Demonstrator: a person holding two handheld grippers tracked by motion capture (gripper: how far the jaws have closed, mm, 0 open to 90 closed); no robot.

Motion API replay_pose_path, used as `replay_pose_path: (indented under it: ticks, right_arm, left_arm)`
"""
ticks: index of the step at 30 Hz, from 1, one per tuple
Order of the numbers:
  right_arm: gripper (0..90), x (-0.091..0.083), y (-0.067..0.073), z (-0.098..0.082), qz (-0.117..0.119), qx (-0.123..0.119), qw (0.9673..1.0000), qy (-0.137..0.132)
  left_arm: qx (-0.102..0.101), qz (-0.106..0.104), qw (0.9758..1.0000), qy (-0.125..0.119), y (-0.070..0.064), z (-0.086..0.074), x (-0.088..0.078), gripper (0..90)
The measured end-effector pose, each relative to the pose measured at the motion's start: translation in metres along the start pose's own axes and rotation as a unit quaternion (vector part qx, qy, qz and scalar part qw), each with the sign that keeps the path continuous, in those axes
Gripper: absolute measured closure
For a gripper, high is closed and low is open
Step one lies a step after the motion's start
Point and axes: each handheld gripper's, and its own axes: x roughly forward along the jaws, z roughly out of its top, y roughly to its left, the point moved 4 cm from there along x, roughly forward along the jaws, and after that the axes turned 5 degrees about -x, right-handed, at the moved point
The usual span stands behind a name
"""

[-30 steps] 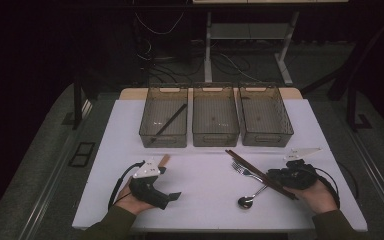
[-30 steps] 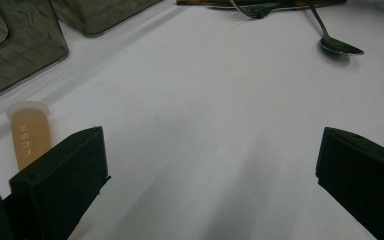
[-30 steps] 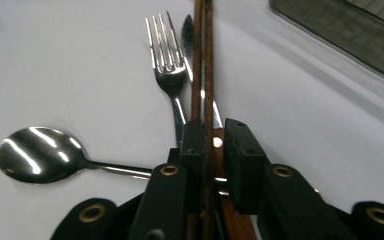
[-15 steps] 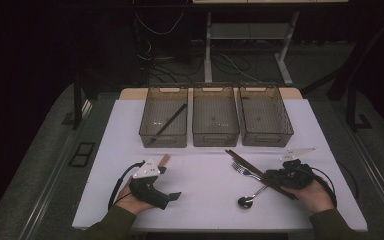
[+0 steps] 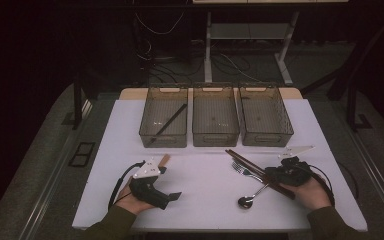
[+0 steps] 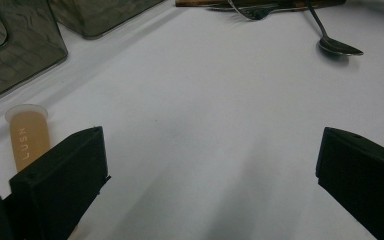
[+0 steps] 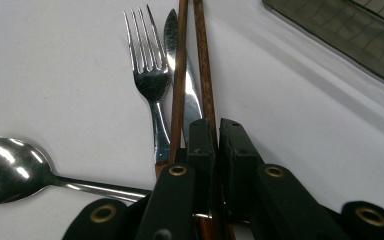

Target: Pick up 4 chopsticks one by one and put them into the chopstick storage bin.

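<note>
Two brown chopsticks [image 5: 247, 162] lie side by side on the white table [image 5: 205, 175], next to a fork [image 5: 241, 169], a knife [image 7: 172, 30] and a spoon [image 5: 245, 201]. My right gripper [image 5: 276, 175] lies low over their near ends. In the right gripper view its jaws [image 7: 217, 125] are shut on the right-hand chopstick [image 7: 202, 60]. The other chopstick [image 7: 180, 75] passes just outside the left jaw. My left gripper [image 5: 169, 194] rests on the table at the left, open [image 6: 212, 135], with nothing between its fingers. A small tan tube [image 6: 27, 140] lies beside its left finger.
Three see-through bins stand in a row at the back: the left bin [image 5: 152, 132] holds a dark stick [image 5: 169, 122]; the middle bin [image 5: 215, 135] and right bin [image 5: 267, 135] look bare. The table's front edge runs just below both hands.
My right gripper has edged slightly to the left along the chopsticks. The left gripper has stayed where it was.
</note>
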Motion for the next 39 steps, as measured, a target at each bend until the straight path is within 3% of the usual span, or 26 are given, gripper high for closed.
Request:
replay_pose_path:
  ticks: [19, 39]
  right_arm:
    - [85.0, 0.001, -0.005, 0.001, 0.013, 0.013, 0.9998, -0.009]
    - [85.2, -0.024, -0.004, 0.003, 0.029, 0.009, 0.9989, -0.035]
  left_arm:
    - [0.002, -0.004, 1.0000, -0.003, 0.000, 0.000, 0.000, 0.0]
    - [0.000, -0.006, 1.0000, -0.007, 0.000, 0.000, -0.002, 0.0]
